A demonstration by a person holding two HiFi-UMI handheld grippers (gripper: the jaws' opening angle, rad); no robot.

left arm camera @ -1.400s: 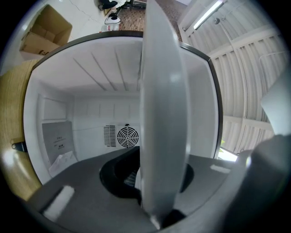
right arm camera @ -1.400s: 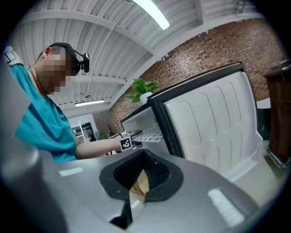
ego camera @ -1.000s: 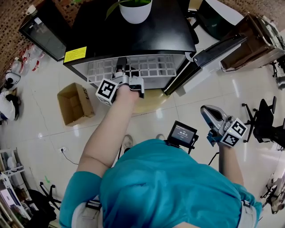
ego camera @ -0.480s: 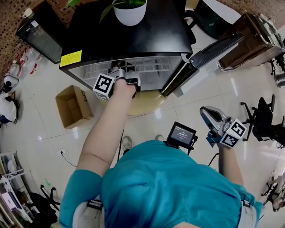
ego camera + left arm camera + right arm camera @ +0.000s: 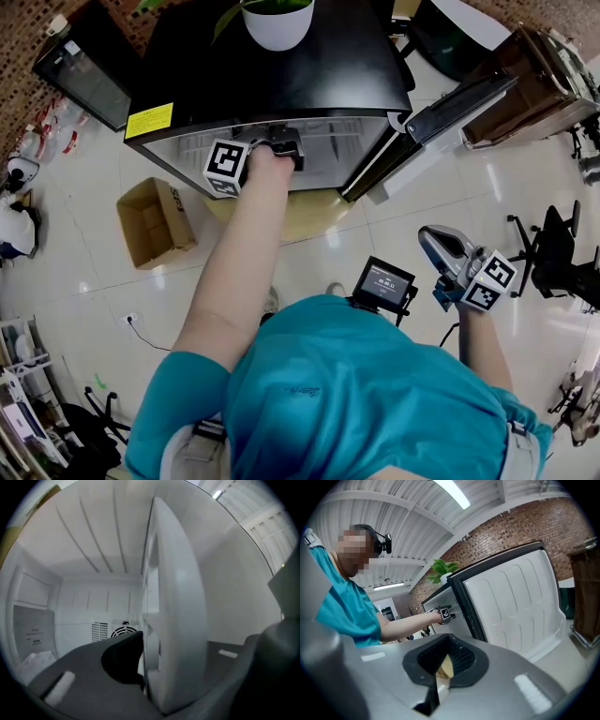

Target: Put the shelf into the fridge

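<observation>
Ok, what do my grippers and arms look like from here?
The left gripper and right gripper are grey with black ribbed pads. Each carries a white cube with black square markers. The sleeves are short and teal, the forearms bare. No cables show.

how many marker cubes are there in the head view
2. One cube sits on the left tool at the fridge opening; the other cube on the right tool, out over the floor. None looks hidden.
</observation>
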